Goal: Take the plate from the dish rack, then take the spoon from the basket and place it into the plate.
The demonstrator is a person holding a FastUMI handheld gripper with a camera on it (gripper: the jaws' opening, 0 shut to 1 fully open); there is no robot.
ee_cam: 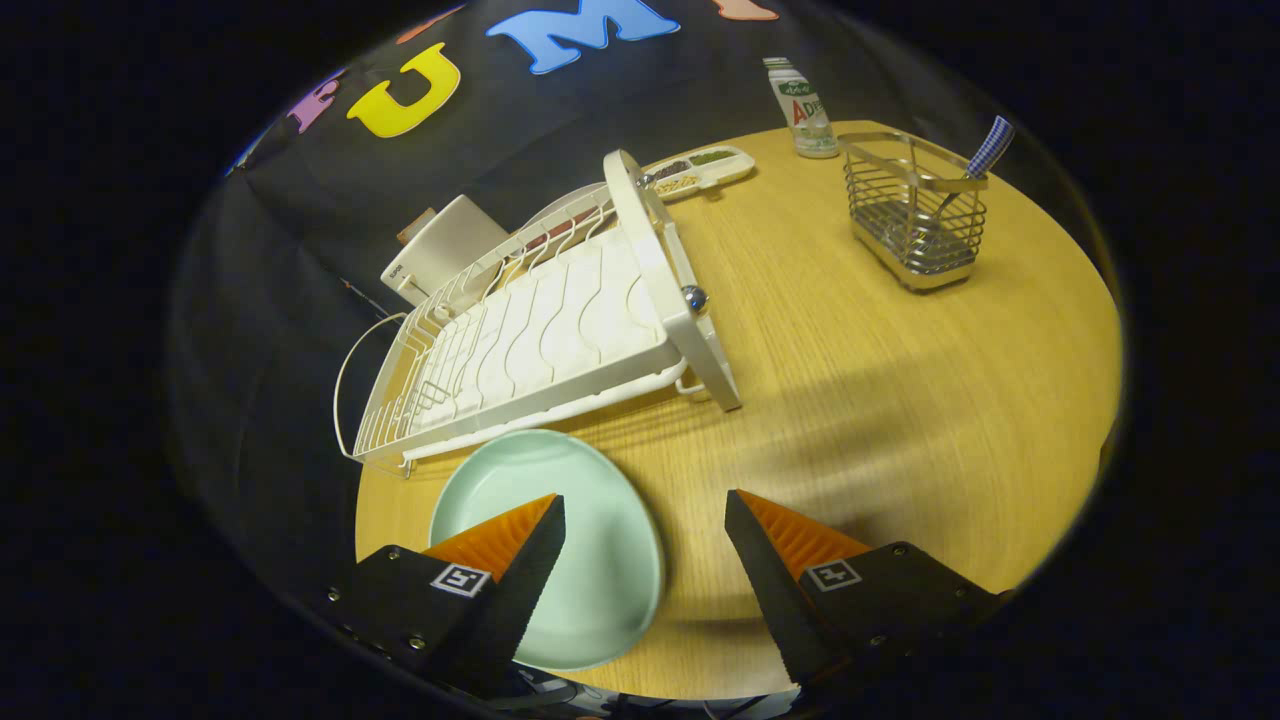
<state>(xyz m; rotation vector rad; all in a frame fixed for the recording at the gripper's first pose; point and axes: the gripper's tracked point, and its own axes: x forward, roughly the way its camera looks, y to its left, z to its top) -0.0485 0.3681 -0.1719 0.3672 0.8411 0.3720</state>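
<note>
A pale green plate (590, 540) lies flat on the wooden table (900, 400), just in front of the white dish rack (545, 335). My gripper (645, 515) is open above the table, its left finger (520, 560) over the plate and its right finger (780, 560) over bare wood. Nothing is held between them. Far beyond the fingers to the right stands a wire basket (915, 215) with a spoon (975, 160) upright in it, its checked blue handle sticking out of the top.
A small drink bottle (805, 108) stands at the table's far edge next to the basket. A white divided tray (700, 170) of seeds lies behind the rack. A white box (445, 250) sits beyond the rack's far side.
</note>
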